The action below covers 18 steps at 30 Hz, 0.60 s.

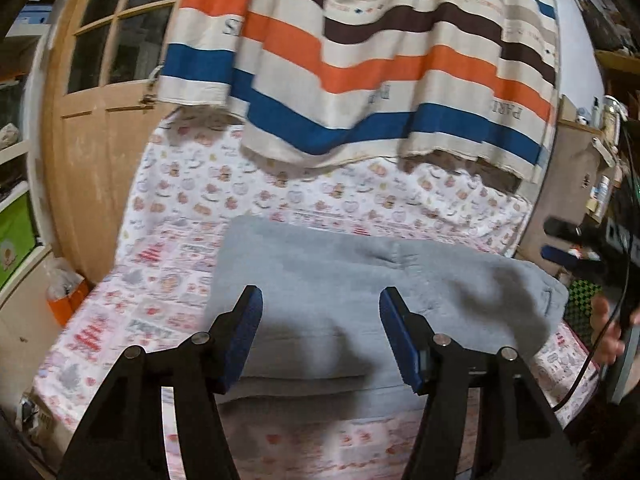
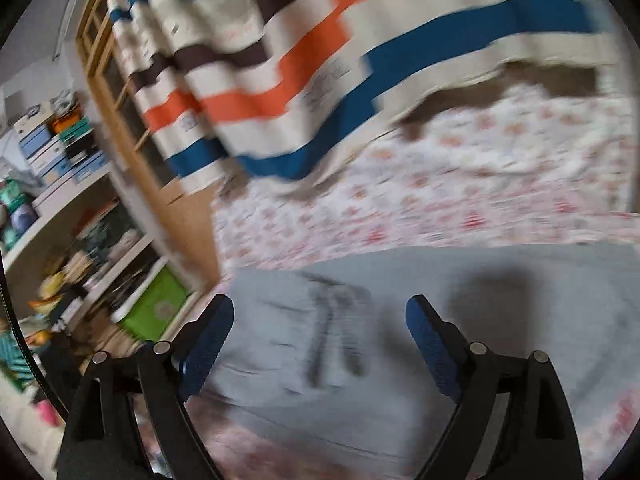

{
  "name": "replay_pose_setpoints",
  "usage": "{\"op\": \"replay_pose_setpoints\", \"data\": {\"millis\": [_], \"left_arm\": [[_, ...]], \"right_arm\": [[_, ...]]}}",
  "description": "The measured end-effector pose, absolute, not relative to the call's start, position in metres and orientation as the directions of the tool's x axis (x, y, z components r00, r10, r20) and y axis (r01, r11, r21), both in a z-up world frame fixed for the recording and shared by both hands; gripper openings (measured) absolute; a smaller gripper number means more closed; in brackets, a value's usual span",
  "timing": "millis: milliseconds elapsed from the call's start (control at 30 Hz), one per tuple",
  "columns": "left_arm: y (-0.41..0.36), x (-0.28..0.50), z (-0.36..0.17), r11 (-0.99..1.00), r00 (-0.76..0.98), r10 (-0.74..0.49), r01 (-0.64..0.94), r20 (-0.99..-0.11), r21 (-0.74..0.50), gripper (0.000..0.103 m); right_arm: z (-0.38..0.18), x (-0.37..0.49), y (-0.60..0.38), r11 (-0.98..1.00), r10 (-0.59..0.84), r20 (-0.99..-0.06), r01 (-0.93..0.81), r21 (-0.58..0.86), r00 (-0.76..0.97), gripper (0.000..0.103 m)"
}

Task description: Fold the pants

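Lying folded on the patterned bedsheet [image 1: 168, 208], the soft grey fleece pants [image 1: 360, 280] look light and floppy; both the left gripper [image 1: 320, 320] and the right gripper [image 2: 320, 332] hover empty, jaws apart; pinch the three-o'clock cuffed end.

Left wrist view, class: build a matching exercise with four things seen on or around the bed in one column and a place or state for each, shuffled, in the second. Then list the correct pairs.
Things
1. grey folded fabric pants
2. striped orange, blue and brown curtain
3. wooden door with glass panes
4. left claw with blue pads

Places or states
A. stands to the left of the bed
B. open, nothing between its pads
C. lies flat on the patterned bed sheet
D. hangs above the far edge of the bed

Pairs: 1-C, 2-D, 3-A, 4-B
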<state>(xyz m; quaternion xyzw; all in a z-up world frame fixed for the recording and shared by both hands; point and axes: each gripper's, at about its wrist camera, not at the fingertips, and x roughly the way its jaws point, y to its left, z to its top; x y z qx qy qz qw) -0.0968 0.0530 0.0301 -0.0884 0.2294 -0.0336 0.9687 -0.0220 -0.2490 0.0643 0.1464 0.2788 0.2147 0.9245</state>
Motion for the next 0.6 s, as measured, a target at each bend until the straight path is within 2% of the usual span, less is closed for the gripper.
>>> {"op": "replay_pose_setpoints", "data": {"millis": [233, 300, 333, 533, 600], "left_arm": [[0.017, -0.087, 0.025, 0.981, 0.894, -0.146, 0.074, -0.424, -0.180, 0.062], [0.011, -0.086, 0.023, 0.982, 0.896, -0.143, 0.074, -0.420, -0.176, 0.079], [0.008, -0.085, 0.022, 0.982, 0.897, -0.138, 0.068, -0.419, -0.177, 0.082], [-0.008, -0.081, 0.018, 0.990, 0.899, -0.109, 0.058, -0.423, -0.131, 0.086], [-0.013, -0.080, 0.017, 0.992, 0.901, -0.100, 0.058, -0.422, -0.112, 0.100]], "right_arm": [[0.050, -0.064, -0.337, 0.910, 0.351, -0.443, -0.188, 0.370, 0.825, 0.089], [0.044, -0.073, -0.352, 0.924, 0.319, -0.450, -0.167, 0.345, 0.834, 0.089], [0.039, -0.077, -0.360, 0.929, 0.308, -0.452, -0.162, 0.333, 0.837, 0.089], [0.006, -0.086, -0.405, 0.939, 0.229, -0.491, -0.056, 0.340, 0.841, 0.089], [-0.004, -0.086, -0.421, 0.926, 0.213, -0.494, -0.014, 0.377, 0.843, 0.089]]}}
